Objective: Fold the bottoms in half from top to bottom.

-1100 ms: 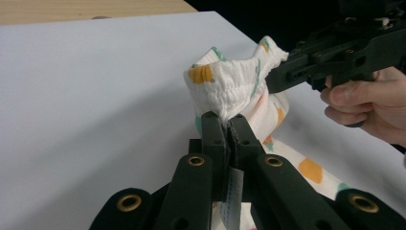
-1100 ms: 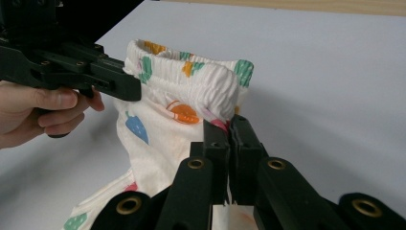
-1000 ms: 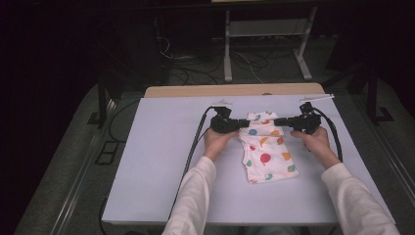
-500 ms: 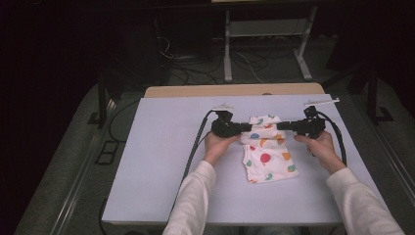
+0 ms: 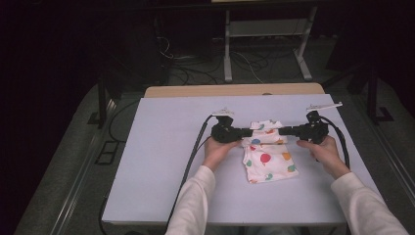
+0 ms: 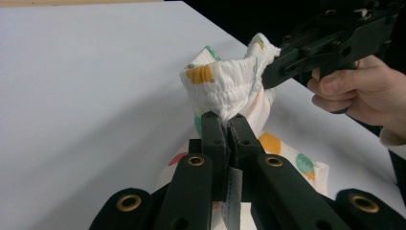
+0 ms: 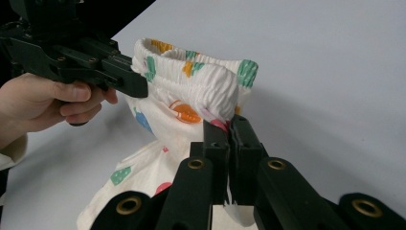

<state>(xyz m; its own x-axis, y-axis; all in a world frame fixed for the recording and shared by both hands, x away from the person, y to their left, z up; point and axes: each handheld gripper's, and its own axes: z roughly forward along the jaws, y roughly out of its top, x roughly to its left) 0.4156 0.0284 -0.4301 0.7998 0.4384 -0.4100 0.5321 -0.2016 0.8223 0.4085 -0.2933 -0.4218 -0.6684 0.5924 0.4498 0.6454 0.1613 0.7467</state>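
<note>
Two grippers hold one small garment (image 5: 268, 154) by its elastic waistband, on the white worktop (image 5: 161, 161). The garment is white with coloured spots in orange, green, red and blue. It lies a little to the right of the middle of the worktop, between the two hands.

In the high view the left gripper (image 5: 247, 132) comes from the left and the right gripper (image 5: 283, 130) comes from the right. They meet the far end of the garment from both sides. The far end is lifted, and the near part of the garment rests flat on the worktop.

In the left gripper view the jaws of the left gripper (image 6: 228, 125) are closed almost fully, with only a thin fold of the waistband pinched between them. The cloth rises above the tips as a puffed, gathered band. Farther off, the other gripper bites the same band on its far side.

In the right gripper view the right gripper (image 7: 229, 128) has its jaws pressed together on the waistband edge in the same way. The band stands up between the two grippers, and the cloth hangs down from it toward the worktop.
</note>
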